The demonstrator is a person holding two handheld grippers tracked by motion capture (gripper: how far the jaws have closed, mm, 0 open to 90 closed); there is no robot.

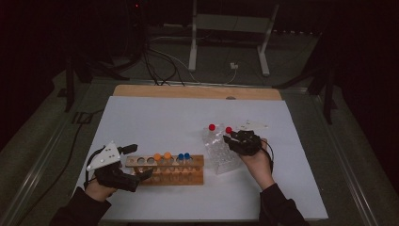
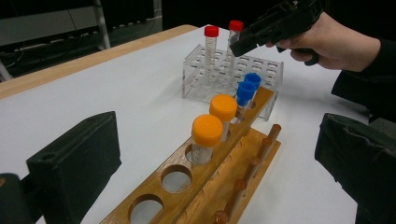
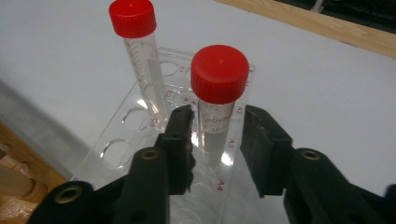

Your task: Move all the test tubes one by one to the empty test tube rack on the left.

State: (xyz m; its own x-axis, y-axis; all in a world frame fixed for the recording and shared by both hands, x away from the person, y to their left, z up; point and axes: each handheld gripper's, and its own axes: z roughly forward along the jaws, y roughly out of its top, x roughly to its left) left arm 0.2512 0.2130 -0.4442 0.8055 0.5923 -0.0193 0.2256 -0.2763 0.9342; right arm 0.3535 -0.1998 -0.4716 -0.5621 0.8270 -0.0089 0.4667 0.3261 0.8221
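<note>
The right gripper (image 3: 217,140) is bracketing a red-capped tube (image 3: 218,100) that is standing in the clear rack (image 3: 140,126); the pads are not quite pressing its glass. A second red-capped tube (image 3: 140,51) is standing just beyond. The left gripper (image 1: 134,165) is hanging open around the end of the wooden rack (image 1: 164,170), which is holding orange-capped tubes (image 1: 162,156) and blue-capped tubes (image 1: 184,156).

a clear tube with a red cap (image 3: 218,74) stands upright in a corner hole of the transparent rack (image 3: 140,122) on the table, beside a second red-capped tube (image 3: 133,18), slightly tilted, standing nearby.
</note>
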